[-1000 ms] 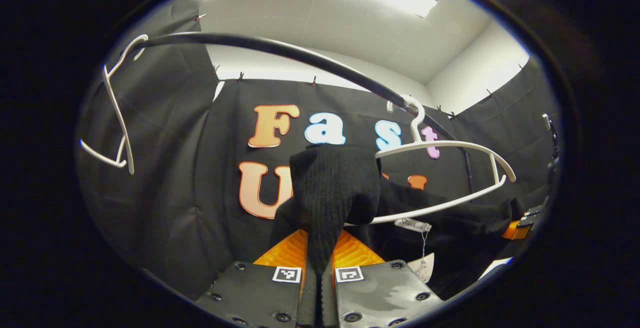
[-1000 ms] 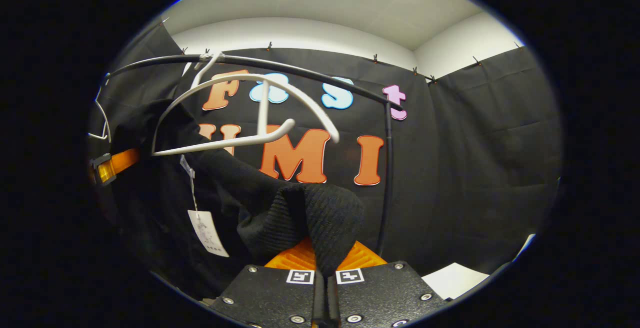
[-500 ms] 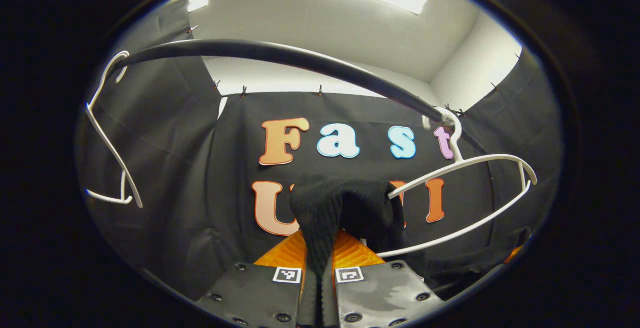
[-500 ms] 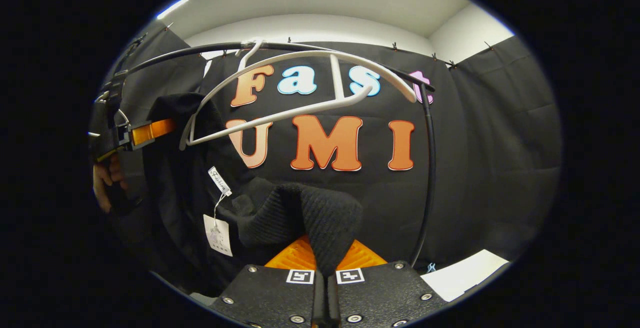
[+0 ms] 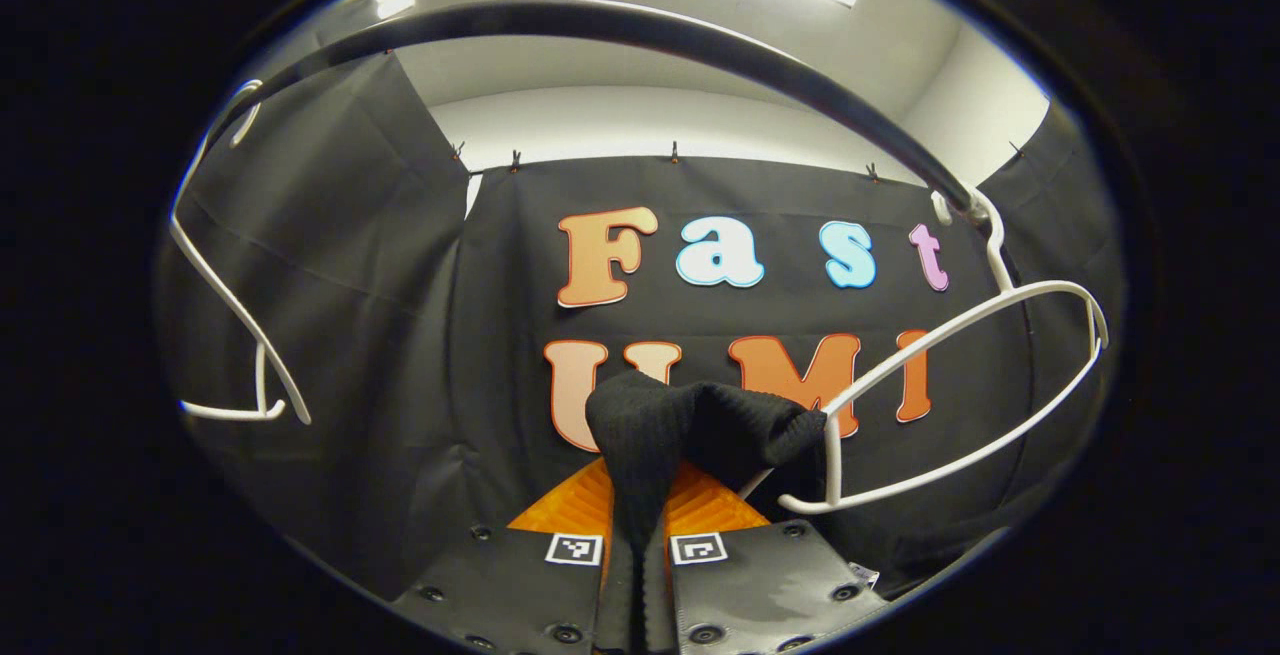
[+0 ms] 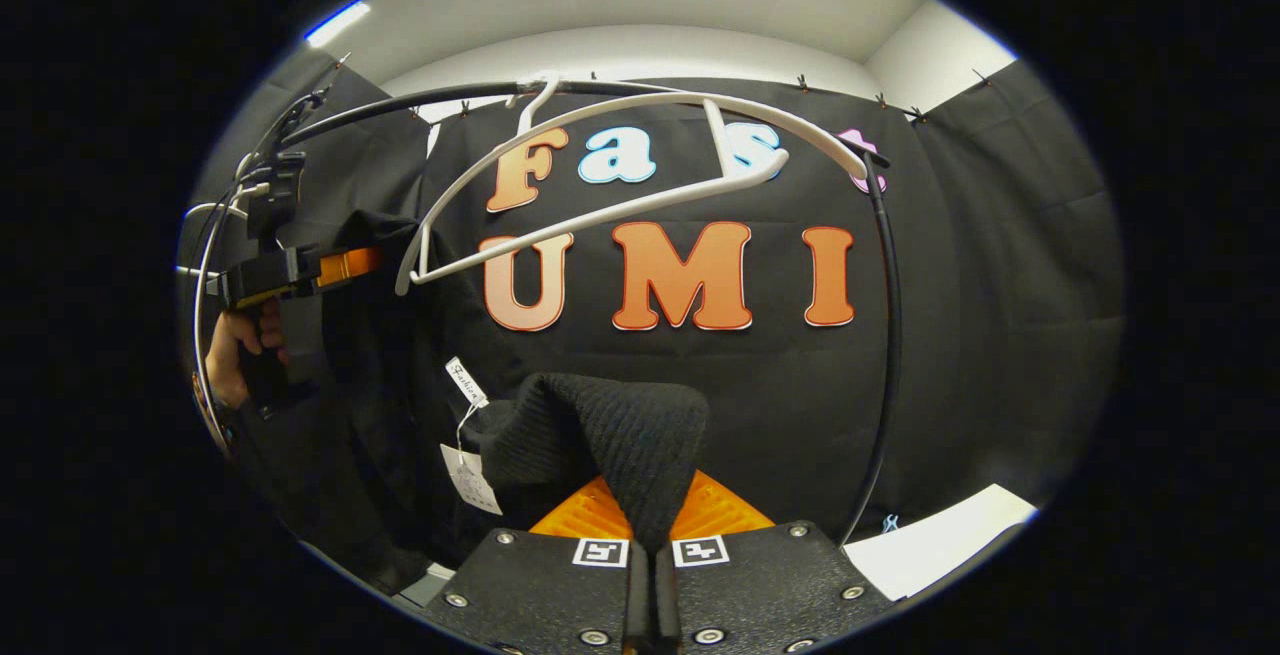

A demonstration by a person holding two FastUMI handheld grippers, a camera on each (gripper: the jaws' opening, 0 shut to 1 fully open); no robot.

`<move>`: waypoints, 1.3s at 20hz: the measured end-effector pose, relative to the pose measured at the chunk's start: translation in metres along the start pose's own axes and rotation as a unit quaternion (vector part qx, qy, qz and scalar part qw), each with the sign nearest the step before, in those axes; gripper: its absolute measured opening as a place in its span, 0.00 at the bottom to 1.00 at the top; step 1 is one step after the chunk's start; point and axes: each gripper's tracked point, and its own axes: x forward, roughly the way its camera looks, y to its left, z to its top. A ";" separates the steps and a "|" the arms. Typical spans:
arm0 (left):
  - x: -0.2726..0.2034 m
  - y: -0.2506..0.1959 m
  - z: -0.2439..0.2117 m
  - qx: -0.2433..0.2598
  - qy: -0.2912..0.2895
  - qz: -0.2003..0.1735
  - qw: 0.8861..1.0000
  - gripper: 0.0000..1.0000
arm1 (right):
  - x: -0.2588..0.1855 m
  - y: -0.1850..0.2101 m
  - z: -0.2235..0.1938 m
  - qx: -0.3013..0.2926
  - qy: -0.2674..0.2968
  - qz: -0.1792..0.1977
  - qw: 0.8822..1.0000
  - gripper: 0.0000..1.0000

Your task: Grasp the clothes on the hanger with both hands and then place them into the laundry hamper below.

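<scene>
- The black knit garment (image 5: 690,425) is bunched into a ribbed fold right ahead of my left gripper (image 5: 640,560), and my left jaws are pressed together on it.
- Its far end drapes against the lower tip of the white hanger (image 5: 960,375), which hooks on the black rail (image 5: 700,40) above and tilts off to the right.
- A second white hanger (image 5: 235,335) hangs on the rail far to the left.
- In the right gripper view, my right gripper (image 6: 655,565) pinches another ribbed fold of the same garment (image 6: 610,435), jaws clamped on the cloth.
- A white paper tag (image 6: 472,480) dangles from it on a string.
- The cloth runs up and left to the other gripper (image 6: 335,265), which points level towards the hanger, a hand (image 6: 240,350) wrapped around its grip below.
</scene>
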 end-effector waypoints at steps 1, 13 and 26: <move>-0.003 0.003 -0.004 0.003 0.004 0.003 1.000 0.08 | -0.002 0.002 0.000 0.001 0.001 0.003 1.000 0.02; -0.070 0.025 -0.099 0.016 0.114 0.012 0.993 0.11 | -0.015 0.056 -0.043 0.013 0.047 0.068 0.996 0.02; -0.192 0.039 -0.234 0.023 0.256 0.010 0.966 0.11 | -0.031 0.136 -0.168 0.032 0.200 0.138 0.970 0.03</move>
